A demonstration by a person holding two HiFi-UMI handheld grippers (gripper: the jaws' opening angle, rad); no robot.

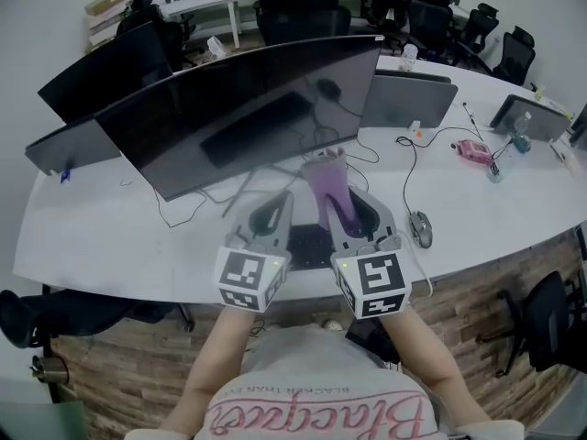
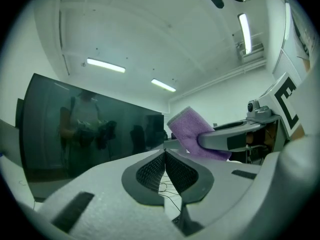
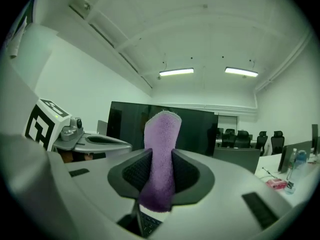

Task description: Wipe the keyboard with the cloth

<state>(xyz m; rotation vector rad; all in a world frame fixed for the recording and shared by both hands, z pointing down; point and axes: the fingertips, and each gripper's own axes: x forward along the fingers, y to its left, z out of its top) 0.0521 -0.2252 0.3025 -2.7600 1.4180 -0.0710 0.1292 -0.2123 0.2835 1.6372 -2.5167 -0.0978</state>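
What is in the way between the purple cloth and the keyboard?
Nothing I can see. The right tongs pinch the cloth, held up in the air, and the keyboard lies just below on the desk. The left tongs, shut and empty, sit beside, not between.

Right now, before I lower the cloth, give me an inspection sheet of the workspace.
Surface: white curved desk.
Job's things: black keyboard, mostly hidden beneath the grippers; purple fuzzy cloth, held upright.
Clutter: grey mouse right of the keyboard; small pink device; clear bottle; closed grey laptop.
Grippers: left gripper shut, empty; right gripper shut on the cloth.
Cables: thin black cable looping near the mouse.
Surroundings: wide curved dark monitor; black office chairs behind.
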